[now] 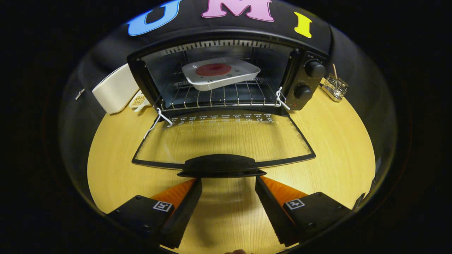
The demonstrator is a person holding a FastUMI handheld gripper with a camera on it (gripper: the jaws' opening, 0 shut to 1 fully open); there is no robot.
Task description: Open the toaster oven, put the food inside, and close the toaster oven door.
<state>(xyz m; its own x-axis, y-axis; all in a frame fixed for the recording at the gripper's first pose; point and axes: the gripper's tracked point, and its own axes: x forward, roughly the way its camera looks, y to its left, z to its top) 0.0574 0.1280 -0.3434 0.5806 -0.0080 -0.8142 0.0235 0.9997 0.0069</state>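
Wooden worktop [328, 148] carries my toaster oven [226, 70], door [222, 141] down, plated food [213, 69] racked inside; claw [229, 183] spread just short of the door handle [221, 166].

Mock kitchen booth: toaster oven [226, 76] on wooden table [328, 141], black cloth wall [106, 49] behind.

door [226, 141] markings too small; wire holder [334, 87] contents unclear

Tray [220, 72] on rack inside toaster oven [226, 74], door [222, 141] down before it
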